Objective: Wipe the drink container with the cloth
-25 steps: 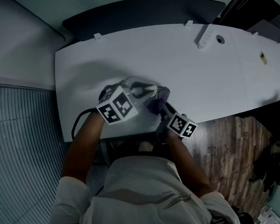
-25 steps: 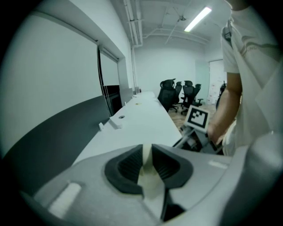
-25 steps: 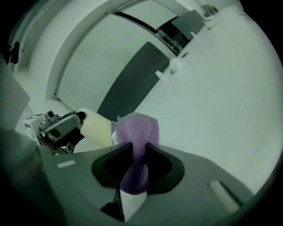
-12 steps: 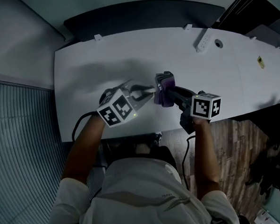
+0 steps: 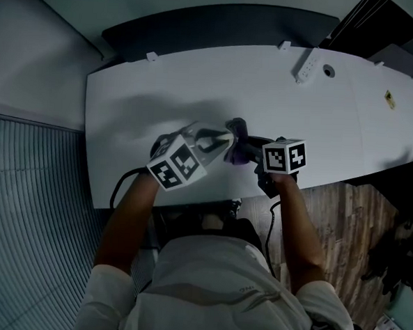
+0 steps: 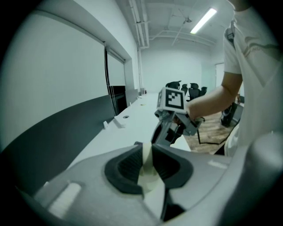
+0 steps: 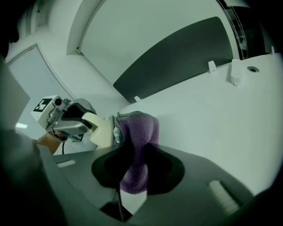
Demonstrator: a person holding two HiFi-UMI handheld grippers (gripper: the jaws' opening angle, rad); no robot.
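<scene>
A pale drink container (image 5: pixel 214 137) is held just above the white table (image 5: pixel 162 88) by my left gripper (image 5: pixel 206 141), which is shut on it. In the left gripper view the cream body (image 6: pixel 148 165) sits pinched between the jaws of the left gripper (image 6: pixel 148 159). My right gripper (image 5: pixel 246 151) is shut on a purple cloth (image 5: pixel 235 146). In the right gripper view the cloth (image 7: pixel 138 137) rises from the right gripper (image 7: pixel 137 163) and lies against the container (image 7: pixel 101 130), which is mostly hidden behind it.
A white power strip (image 5: pixel 307 61) and a round cable hole (image 5: pixel 329 71) lie at the table's far edge, in front of a dark partition (image 5: pixel 222 22). A small yellow sticker (image 5: pixel 388 96) is at far right. Wooden floor (image 5: pixel 343 204) lies past the near edge.
The right gripper swung out to the right with the cloth, then came back left, and the cloth again lies beside the container. The left gripper has stayed nearly still with the container.
</scene>
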